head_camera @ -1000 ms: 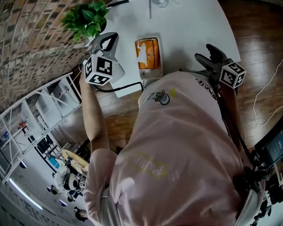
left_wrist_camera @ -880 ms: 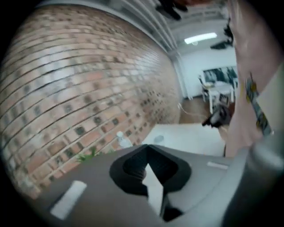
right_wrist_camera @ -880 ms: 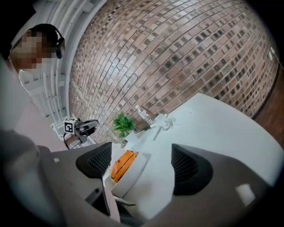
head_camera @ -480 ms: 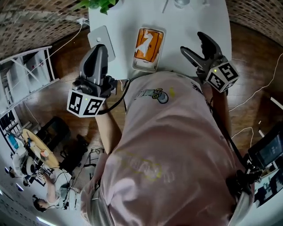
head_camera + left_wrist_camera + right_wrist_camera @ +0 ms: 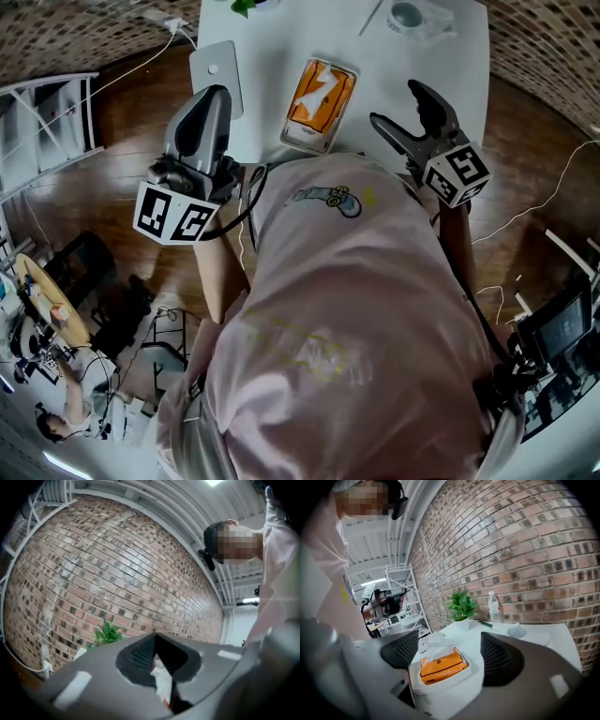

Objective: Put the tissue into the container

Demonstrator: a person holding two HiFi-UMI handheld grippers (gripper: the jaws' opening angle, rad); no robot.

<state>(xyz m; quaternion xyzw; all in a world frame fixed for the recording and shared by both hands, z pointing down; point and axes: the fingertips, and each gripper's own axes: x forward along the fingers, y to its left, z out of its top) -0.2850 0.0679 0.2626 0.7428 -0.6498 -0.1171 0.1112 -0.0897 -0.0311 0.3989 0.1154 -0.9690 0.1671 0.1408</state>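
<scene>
A white container (image 5: 292, 134) holding an orange tissue pack (image 5: 322, 86) with a white tissue sticking up lies near the white table's (image 5: 272, 56) front edge. My left gripper (image 5: 214, 96) is shut with nothing in it, held left of the container by the table's left edge. In the left gripper view the pads (image 5: 140, 656) meet, and a white and orange sliver shows behind them. My right gripper (image 5: 397, 105) stands open just right of the container. In the right gripper view the container (image 5: 445, 681) and its orange pack (image 5: 440, 663) sit between the spread pads (image 5: 496, 656).
A flat white lid-like piece (image 5: 217, 70) lies on the table's left side by the left gripper. At the back stand a potted plant (image 5: 461, 605), a water bottle (image 5: 493, 604) and a small clear dish (image 5: 417, 17). Brick wall behind; wooden floor, cables and shelving around.
My left gripper has drawn back from beside the plant to the table's left front edge. The right gripper has moved in toward the container's right side, still open.
</scene>
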